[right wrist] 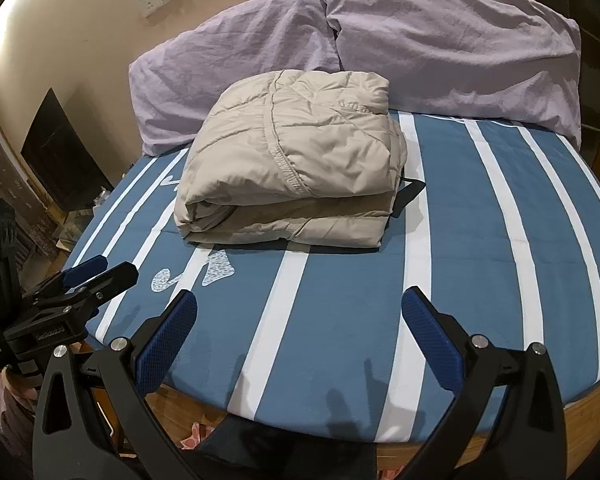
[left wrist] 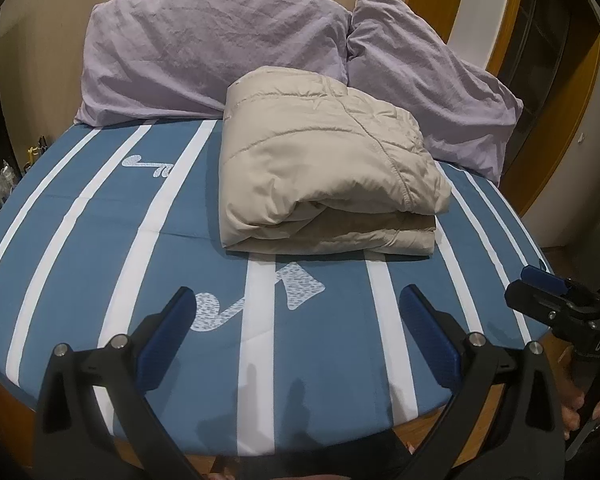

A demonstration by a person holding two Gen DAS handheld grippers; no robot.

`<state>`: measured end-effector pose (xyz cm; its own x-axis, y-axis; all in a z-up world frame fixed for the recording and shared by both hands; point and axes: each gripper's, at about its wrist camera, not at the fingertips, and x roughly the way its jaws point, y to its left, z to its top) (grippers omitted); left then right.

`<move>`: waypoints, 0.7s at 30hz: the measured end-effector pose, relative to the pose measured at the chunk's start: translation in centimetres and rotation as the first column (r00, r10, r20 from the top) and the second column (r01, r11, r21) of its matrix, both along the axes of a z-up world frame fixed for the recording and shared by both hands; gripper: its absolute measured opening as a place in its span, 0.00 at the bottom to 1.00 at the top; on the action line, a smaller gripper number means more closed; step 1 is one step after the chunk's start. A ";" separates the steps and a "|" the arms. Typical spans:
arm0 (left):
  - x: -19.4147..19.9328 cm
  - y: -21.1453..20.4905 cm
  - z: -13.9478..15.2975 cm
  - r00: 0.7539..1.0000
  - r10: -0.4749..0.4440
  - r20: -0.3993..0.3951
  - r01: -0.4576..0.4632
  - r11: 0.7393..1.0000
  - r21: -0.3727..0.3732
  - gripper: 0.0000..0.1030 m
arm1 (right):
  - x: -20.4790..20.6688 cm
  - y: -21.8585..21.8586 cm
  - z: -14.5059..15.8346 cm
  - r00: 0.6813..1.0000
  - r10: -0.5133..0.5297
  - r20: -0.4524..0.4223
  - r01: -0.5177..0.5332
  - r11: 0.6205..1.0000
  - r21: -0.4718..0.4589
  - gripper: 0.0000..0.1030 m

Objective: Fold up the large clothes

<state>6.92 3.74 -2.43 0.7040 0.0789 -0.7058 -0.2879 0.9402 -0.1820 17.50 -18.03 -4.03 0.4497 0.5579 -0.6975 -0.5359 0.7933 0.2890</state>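
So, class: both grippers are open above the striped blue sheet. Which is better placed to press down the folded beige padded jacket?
Probably the left gripper: the folded beige padded jacket lies nearly straight ahead between its fingers. In the right gripper view it sits left of centre. The difference is slight.

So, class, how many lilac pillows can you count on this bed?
2. One pillow lies at the head of the bed on the left; the second pillow lies on the right, overlapping it, behind the folded beige jacket. None seem hidden.
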 end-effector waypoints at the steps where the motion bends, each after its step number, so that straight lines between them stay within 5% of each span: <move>1: 0.0 0.0 0.1 1.000 -0.001 0.001 0.001 1.000 0.002 0.98 | -0.1 0.0 0.1 1.000 0.001 0.001 -0.001 1.000 0.000 0.99; 21: 0.5 -0.5 0.3 1.000 -0.012 -0.003 0.012 1.000 -0.003 0.98 | -0.2 -0.1 0.4 1.000 -0.001 0.004 0.001 1.000 0.008 0.99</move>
<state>7.38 3.27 -2.16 0.7028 0.0686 -0.7081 -0.2772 0.9431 -0.1838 17.27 -18.12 -3.60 0.4528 0.5631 -0.6913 -0.5366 0.7913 0.2931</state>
